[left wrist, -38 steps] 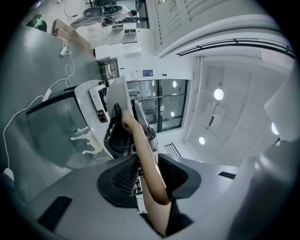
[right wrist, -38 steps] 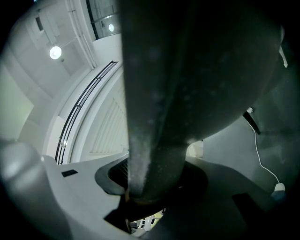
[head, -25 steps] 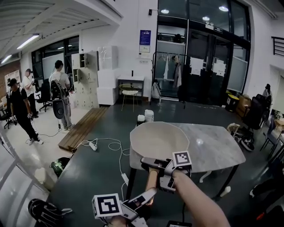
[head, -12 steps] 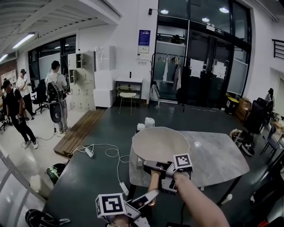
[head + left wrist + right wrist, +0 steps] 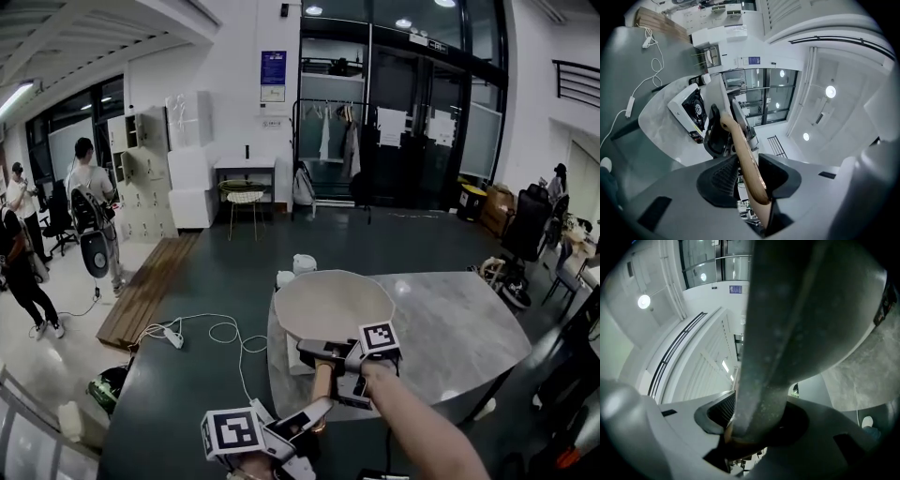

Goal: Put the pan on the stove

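A pan (image 5: 333, 302) with a pale inside and a wooden handle (image 5: 322, 389) hangs over the left end of the marble table (image 5: 450, 328). My left gripper (image 5: 316, 412) is shut on the handle's end (image 5: 743, 154), with a pad on each side. My right gripper (image 5: 325, 352) clasps the handle close to the pan's bowl, whose dark underside (image 5: 801, 305) fills the right gripper view. Its jaws are easing open but still touch the handle. The white stove (image 5: 686, 110) lies on the table below the pan and is mostly hidden in the head view.
A white cable with a power strip (image 5: 173, 335) trails over the dark floor left of the table. Two white containers (image 5: 302, 264) stand behind the table. People (image 5: 94, 211) stand far left. Chairs and bags (image 5: 525, 234) line the right side.
The head view has swung slightly, so the room sits differently. The pan stays over the table's left end, a little lower in the picture. Both grippers keep their places on the handle.
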Available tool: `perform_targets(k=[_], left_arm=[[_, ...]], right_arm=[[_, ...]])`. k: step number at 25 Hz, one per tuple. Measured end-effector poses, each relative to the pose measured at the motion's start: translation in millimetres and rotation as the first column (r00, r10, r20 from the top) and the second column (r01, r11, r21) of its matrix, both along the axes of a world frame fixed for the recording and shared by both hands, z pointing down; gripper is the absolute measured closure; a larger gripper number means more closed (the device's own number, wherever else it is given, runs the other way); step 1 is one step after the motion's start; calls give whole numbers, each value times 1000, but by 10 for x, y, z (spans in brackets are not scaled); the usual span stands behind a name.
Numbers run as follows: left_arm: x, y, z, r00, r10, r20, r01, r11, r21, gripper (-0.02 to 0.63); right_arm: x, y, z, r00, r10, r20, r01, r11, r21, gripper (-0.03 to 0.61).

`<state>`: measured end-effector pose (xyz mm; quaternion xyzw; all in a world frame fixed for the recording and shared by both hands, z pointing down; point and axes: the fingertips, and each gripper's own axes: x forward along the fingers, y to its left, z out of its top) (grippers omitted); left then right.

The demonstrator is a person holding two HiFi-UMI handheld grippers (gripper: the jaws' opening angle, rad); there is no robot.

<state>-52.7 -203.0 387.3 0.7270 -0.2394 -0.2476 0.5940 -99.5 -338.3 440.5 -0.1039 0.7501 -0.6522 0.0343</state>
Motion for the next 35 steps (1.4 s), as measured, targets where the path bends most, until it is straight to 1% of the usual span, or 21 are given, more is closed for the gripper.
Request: perform_targets(k=[3,5,9,12,16,21,25,27,30,32,35], left_arm=[[-55,-204,134,998,18,58,-17,999,-28,469],[-68,-319,186,997,24,68,-21,999,-38,469],[-106,-481,251,998,26,61,-22,998,-63,471],[-79,-580,293,999,18,35,-16,997,-75,471],[-3,-695,464,999,-4,54,11,993,-115,471],[38,-826,509,998,-31,62,38,991,-127,472],[102,-887,459,999,-41,1,41,990,-135,472],[99,-912,513,999,-43,5,44,987,-151,472],[139,-945,520,998,-59,-28,53,985,-163,474],[151,-955,543,998,-68,-20,63,983,-173,476],[175,-933,616,998,-58,23,61,980,-189,479]], right_arm=[[7,-220,79,1000,13,-9,-13,1000,-7,374],[6,-333,125,1000,19,-4,-19,1000,-15,374],[-29,-489,232,1000,25,5,-25,999,-37,374],[-31,-570,333,1000,22,22,-21,998,-55,373],[52,-683,479,999,12,34,-10,998,-67,370],[73,-794,517,999,-2,53,6,997,-76,370],[77,-824,556,998,-9,64,14,996,-87,365],[89,-845,604,997,-2,72,9,996,-94,365],[100,-868,639,997,-11,77,18,995,-94,360],[111,-879,644,997,-18,74,25,995,-95,359],[135,-855,686,998,-34,55,39,995,-93,359]])
